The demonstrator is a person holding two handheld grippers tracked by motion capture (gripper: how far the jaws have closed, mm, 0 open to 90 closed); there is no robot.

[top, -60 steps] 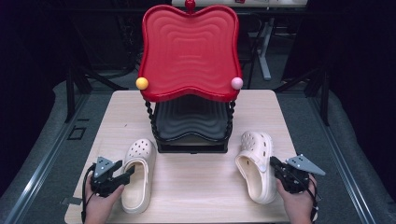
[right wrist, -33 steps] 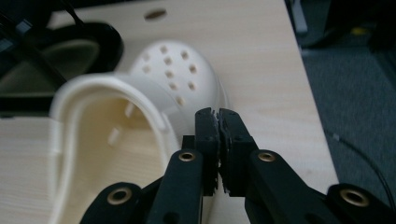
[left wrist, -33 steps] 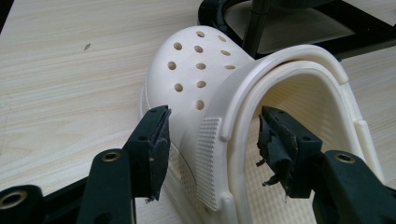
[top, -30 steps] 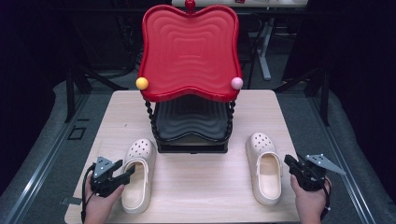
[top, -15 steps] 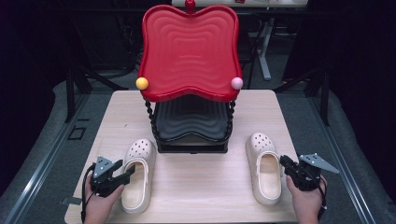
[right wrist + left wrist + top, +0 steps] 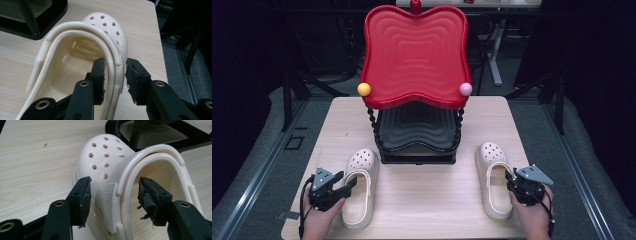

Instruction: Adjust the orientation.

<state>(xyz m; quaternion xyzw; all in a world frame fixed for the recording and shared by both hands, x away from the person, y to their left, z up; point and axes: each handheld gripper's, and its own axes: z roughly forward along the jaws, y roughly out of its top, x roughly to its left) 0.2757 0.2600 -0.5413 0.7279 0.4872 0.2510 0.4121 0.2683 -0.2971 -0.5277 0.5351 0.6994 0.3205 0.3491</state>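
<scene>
I have two cream clogs on the wooden surface (image 6: 427,200), one either side of the black-and-red two-tier stand (image 6: 414,90) at the middle. The left clog (image 6: 359,187) lies near the front left edge, toe toward the stand; the right clog (image 6: 493,180) lies at the front right, toe also pointing away from me.

My left gripper (image 6: 346,186) sits at the left clog's outer wall — in the left gripper view its jaws straddle that wall (image 6: 112,195), one outside, one inside the opening, spread wide with clear gaps to the clog on both sides, so nothing is grasped there.

My right gripper (image 6: 510,181) is at the right clog's outer wall — in the right gripper view the jaws (image 6: 115,75) bracket the rim closely, one inside and one outside. I cannot tell whether the pads actually press the wall.
</scene>
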